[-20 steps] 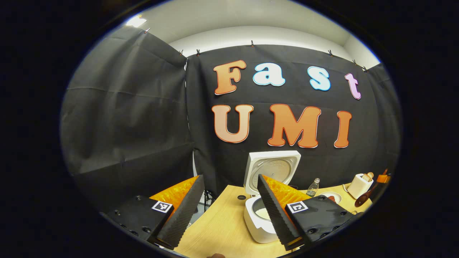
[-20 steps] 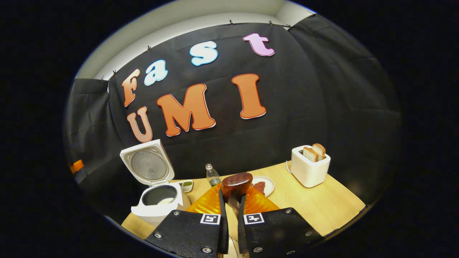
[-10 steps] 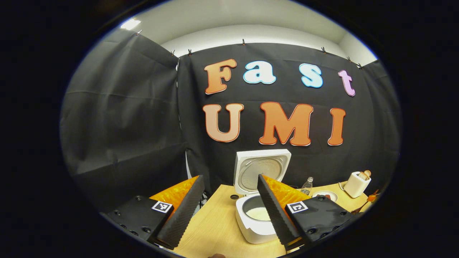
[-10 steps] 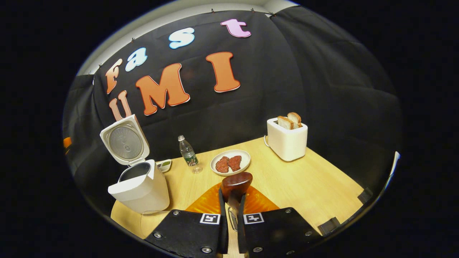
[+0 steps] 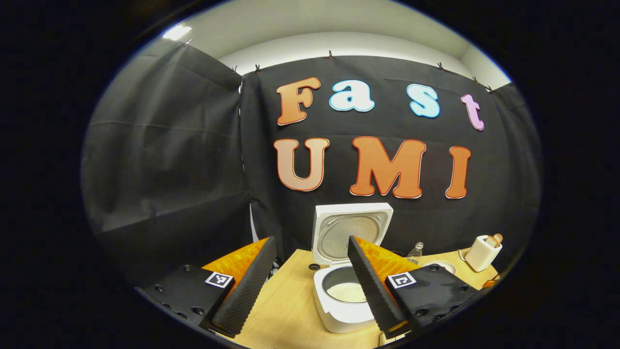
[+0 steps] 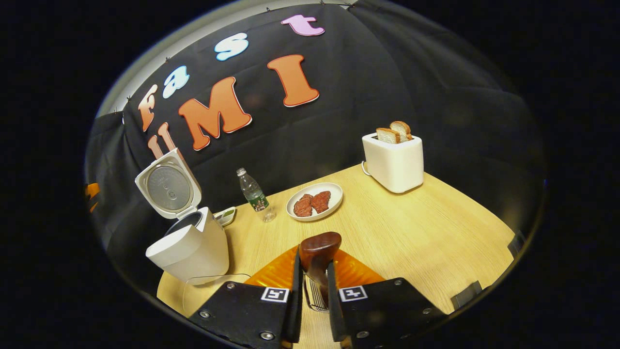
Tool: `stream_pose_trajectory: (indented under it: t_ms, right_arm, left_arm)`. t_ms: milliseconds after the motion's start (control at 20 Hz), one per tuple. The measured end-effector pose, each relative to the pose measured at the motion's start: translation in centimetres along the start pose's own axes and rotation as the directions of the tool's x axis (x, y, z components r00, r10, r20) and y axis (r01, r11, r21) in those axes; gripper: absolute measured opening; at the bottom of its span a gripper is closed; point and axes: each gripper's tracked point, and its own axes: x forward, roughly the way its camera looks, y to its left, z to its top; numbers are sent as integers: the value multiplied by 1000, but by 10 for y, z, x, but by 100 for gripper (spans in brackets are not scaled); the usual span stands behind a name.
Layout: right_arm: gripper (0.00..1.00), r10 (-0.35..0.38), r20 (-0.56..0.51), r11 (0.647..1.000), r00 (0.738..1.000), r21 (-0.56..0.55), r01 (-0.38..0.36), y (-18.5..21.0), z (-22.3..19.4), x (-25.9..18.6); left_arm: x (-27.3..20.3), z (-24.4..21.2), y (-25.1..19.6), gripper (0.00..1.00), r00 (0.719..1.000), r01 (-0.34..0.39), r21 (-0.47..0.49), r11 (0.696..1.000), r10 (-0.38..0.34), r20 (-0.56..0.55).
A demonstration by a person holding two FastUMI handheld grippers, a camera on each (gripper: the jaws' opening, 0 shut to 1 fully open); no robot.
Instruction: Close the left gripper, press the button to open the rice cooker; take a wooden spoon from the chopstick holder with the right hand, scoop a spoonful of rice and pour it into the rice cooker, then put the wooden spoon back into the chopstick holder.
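The right gripper (image 6: 313, 291) is clamped on the spoon (image 6: 318, 252), bowl end pointing ahead, with the wire holder (image 6: 315, 299) just below between its fingers, while the left gripper (image 5: 310, 286) hangs wide open and empty before the open cooker (image 5: 339, 300)

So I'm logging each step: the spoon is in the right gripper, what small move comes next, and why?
Probably lower the wooden spoon straight down into the wire chopstick holder below the right gripper and then open. The rice cooker is open and already has rice in it.
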Motion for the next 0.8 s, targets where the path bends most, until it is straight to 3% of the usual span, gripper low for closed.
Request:
stream_pose_trajectory:
  t_ms: [100, 200, 250, 350, 450, 650, 800]
  right_arm:
    - [37, -25, 14, 999, 1000, -25, 25, -10, 2, -2]
    - [60, -60, 25, 997, 998, -51, 61, -20, 8, -8]
    - [82, -86, 32, 993, 996, -72, 88, -26, 8, -9]
    - [95, -162, 61, 977, 985, -129, 169, -42, 17, -9]
    - [95, -215, 78, 960, 973, -165, 225, -55, 25, -12]
    - [95, -236, 102, 957, 966, -150, 250, -61, 46, -20]
    - [95, -259, 118, 951, 959, -141, 274, -67, 58, -25]
  left_arm:
    - [5, 5, -8, 100, 1000, 11, -5, 1000, -11, 5]
    - [10, 11, -14, 100, 1000, 21, -8, 1000, -20, 17]
    - [13, 14, -19, 100, 999, 30, -11, 999, -30, 20]
    - [22, 19, -31, 100, 998, 56, -18, 998, -56, 18]
    - [36, 29, -37, 100, 998, 60, -9, 998, -60, 18]
    - [77, 65, -54, 100, 996, 67, 19, 998, -68, 64]
    - [120, 78, -75, 100, 994, 98, 18, 995, -99, 38]
